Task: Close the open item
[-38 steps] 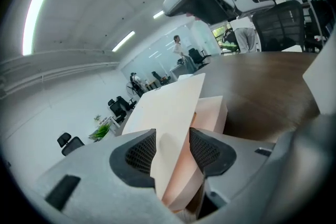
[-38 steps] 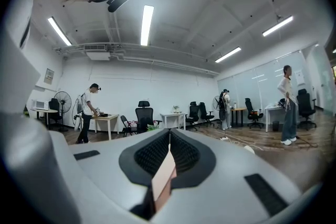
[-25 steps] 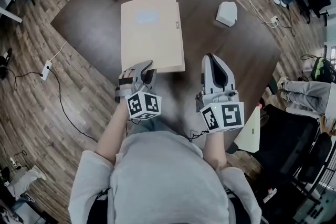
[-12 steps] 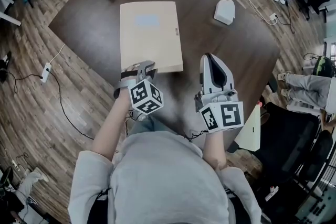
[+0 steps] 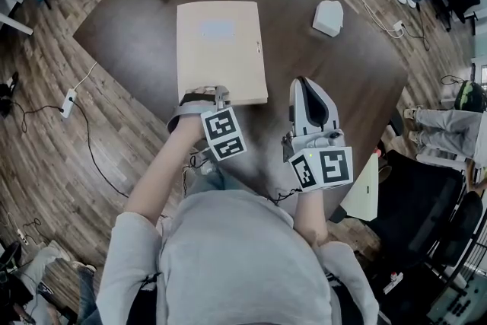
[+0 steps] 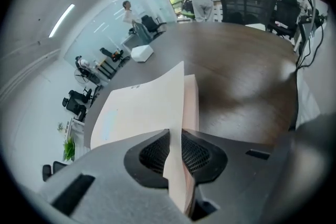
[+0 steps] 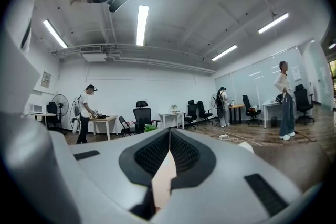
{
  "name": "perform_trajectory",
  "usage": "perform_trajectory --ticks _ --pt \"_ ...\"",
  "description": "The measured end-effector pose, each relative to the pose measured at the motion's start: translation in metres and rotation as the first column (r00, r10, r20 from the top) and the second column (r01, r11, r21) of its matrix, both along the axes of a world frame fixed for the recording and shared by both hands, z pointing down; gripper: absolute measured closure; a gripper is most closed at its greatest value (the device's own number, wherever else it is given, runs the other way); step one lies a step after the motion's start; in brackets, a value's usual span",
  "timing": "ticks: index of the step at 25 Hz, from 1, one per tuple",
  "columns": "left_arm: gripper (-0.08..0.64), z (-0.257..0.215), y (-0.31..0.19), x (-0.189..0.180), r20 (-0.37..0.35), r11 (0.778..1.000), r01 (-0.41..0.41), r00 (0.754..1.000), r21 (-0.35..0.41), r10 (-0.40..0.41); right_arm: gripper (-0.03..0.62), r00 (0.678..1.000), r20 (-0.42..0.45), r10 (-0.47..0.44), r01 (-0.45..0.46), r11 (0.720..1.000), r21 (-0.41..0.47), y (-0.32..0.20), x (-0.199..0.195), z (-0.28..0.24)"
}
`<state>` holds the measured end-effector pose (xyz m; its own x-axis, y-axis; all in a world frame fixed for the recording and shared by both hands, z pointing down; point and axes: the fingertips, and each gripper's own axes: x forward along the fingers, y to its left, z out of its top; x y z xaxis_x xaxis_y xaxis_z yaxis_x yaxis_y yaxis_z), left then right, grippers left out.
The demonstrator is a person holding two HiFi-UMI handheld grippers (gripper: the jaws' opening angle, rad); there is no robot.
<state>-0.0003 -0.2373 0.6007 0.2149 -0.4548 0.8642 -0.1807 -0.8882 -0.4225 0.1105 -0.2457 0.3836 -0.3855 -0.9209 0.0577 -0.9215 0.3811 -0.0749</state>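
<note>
Folder (image 5: 221,49) cover nearly down: my left gripper (image 5: 204,93), jaws just closing, pinches its lower edge. Next I seat it flush and release; right gripper (image 5: 308,85) clenched, empty

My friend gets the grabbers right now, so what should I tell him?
Left gripper: clamped on the folder's cover at its near edge. Its jaws have just been closing on the cover.
Right gripper: shut, empty, over the table beside the folder.
Done: the cover lies nearly flat on the folder.
Left: probably ease it fully down, then let go.
</note>
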Motion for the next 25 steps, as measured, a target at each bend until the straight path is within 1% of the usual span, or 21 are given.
perform_trajectory --ticks 4,5,6,7,9,11,15,16,18,20,22,24,25 --pt "0.517 0.002 0.002 0.001 0.104 0.998 -0.063 0.993 0.005 0.063 0.578 1.000 0.000 -0.009 0.009 1.000 0.006 0.001 -0.004 -0.002" --pt "0.512 0.002 0.002 0.002 0.114 0.998 -0.070 0.991 0.004 0.069 0.578 1.000 0.000 -0.010 0.010 1.000 0.007 0.002 -0.005 -0.003" --pt "0.507 0.002 0.001 0.001 0.106 0.997 -0.071 0.992 -0.001 0.070 0.578 1.000 -0.001 -0.012 0.012 1.000 0.008 0.003 -0.006 -0.003" --pt "0.500 0.000 0.001 0.001 0.078 0.998 -0.064 0.995 -0.011 0.065 0.578 1.000 -0.003 -0.013 0.013 1.000 0.009 0.003 -0.006 -0.004" --pt "0.481 -0.003 0.002 -0.001 -0.015 0.998 -0.039 0.999 -0.047 0.039 0.578 1.000 -0.006 -0.013 0.013 1.000 0.010 0.006 -0.006 -0.005" --pt "0.463 -0.006 0.003 -0.002 -0.091 0.997 -0.028 0.996 -0.078 0.021 0.578 1.000 -0.008 -0.009 0.010 1.000 0.010 0.008 -0.003 -0.006" --pt "0.437 -0.008 0.007 -0.001 -0.141 0.994 -0.059 0.989 -0.097 0.045 0.578 1.000 -0.012 -0.002 0.002 1.000 0.011 0.012 0.001 -0.007" --pt "0.429 -0.007 0.010 0.000 -0.156 0.991 -0.067 0.987 -0.114 0.048 0.578 1.000 -0.013 -0.002 0.002 1.000 0.012 0.012 0.001 -0.008" --pt "0.406 -0.004 0.017 0.001 -0.203 0.980 -0.065 0.979 -0.189 0.026 0.578 1.000 -0.015 -0.001 0.002 1.000 0.012 0.014 0.003 -0.008" --pt "0.377 -0.003 0.021 0.002 -0.264 0.966 -0.035 0.964 -0.257 -0.035 0.578 1.000 -0.016 0.000 0.000 1.000 0.012 0.015 0.005 -0.008" --pt "0.377 -0.003 0.017 0.003 -0.328 0.952 0.026 0.936 -0.304 -0.130 0.578 1.000 -0.016 0.001 -0.001 1.000 0.012 0.016 0.006 -0.008" --pt "0.379 -0.005 0.011 0.002 -0.383 0.924 0.105 0.888 -0.368 -0.254 0.578 1.000 -0.015 0.003 -0.003 1.000 0.012 0.016 0.007 -0.008" --pt "0.397 -0.006 0.006 0.000 -0.399 0.908 0.147 0.862 -0.392 -0.312 0.578 1.000 -0.014 0.003 -0.003 1.000 0.012 0.016 0.007 -0.008"
